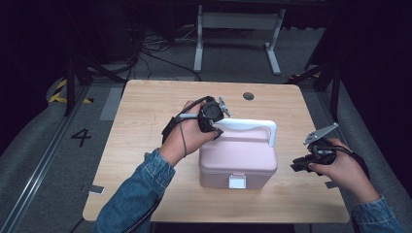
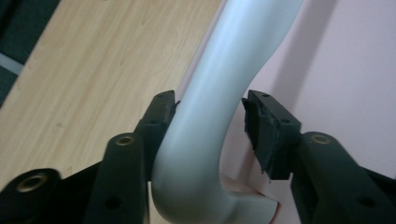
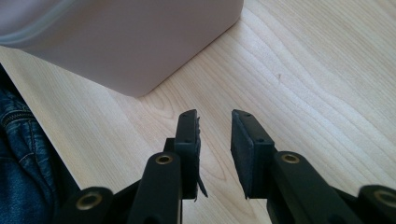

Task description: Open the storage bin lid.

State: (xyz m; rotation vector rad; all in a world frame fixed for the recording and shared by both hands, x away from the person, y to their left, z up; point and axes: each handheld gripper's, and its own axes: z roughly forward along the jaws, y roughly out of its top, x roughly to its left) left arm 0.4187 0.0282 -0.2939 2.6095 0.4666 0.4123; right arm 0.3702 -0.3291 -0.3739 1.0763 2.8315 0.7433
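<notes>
1. High view: a pink box (image 1: pixel 238 162) with its lid closed stands near the middle of the wooden desk (image 1: pixel 145 111), toward the person's edge. Its contents cannot be seen. A white latch (image 1: pixel 237 181) sits on the front face.
2. High view: a white handle (image 1: pixel 252 127) stands raised above the lid. The left tool (image 1: pixel 217 127) is at the handle's left end, held by the left hand (image 1: pixel 187 136).
3. High view: the right tool (image 1: pixel 297 166) is held by the right hand (image 1: pixel 342 167) just off the box's right side, apart from it. Its opening cannot be judged here.
4. Left gripper view: the left tool (image 2: pixel 208 123) straddles the handle (image 2: pixel 210 116) at its bend. The left jaw touches the handle; the right jaw stands a narrow gap clear of it. The jaws are therefore parted and not clamped. The pink lid (image 2: pixel 345 65) lies behind.
5. Right gripper view: the right tool (image 3: pixel 214 133) has its jaws parted by a modest gap with nothing between them. It points at bare desk surface (image 3: pixel 299 74). A rounded corner of the box (image 3: pixel 126 42) lies ahead and to the left, not touching the jaws. A denim sleeve (image 3: pixel 18 154) appears at the left edge.
</notes>
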